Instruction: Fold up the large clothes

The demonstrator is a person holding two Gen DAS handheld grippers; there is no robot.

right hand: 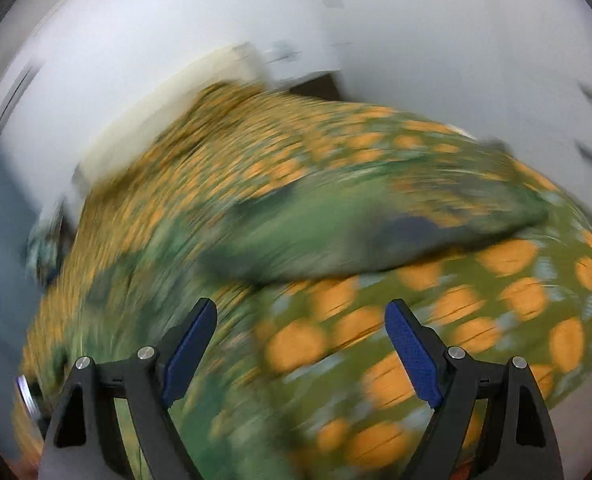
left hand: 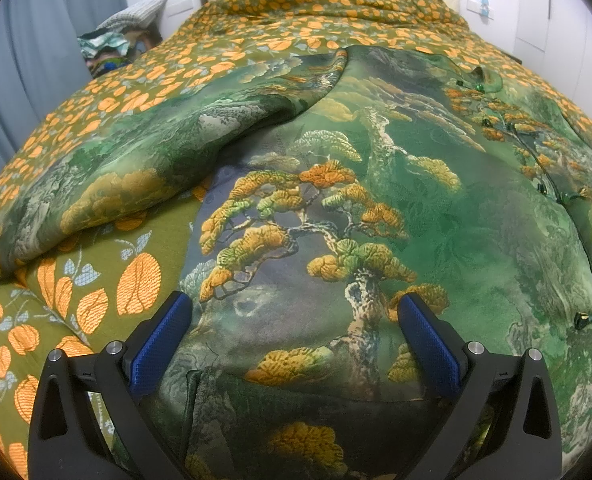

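Green silky fabric printed with orange-tufted pine trees, a large garment [left hand: 355, 184], lies spread over a bed's olive quilt with orange leaf shapes [left hand: 136, 280]; the left tool [left hand: 296, 328] hangs over its near part, blue pads spread wide, pinching nothing. The right wrist view is badly blurred: the right tool [right hand: 300, 340] stands spread and empty above the quilt [right hand: 475, 312], a garment fold [right hand: 355, 236] beyond.

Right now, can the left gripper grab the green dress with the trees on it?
Probably yes. The left gripper hangs open right over the green dress, which lies spread on the bedspread, and nothing sits between them. It looks like it only needs to go down and close.
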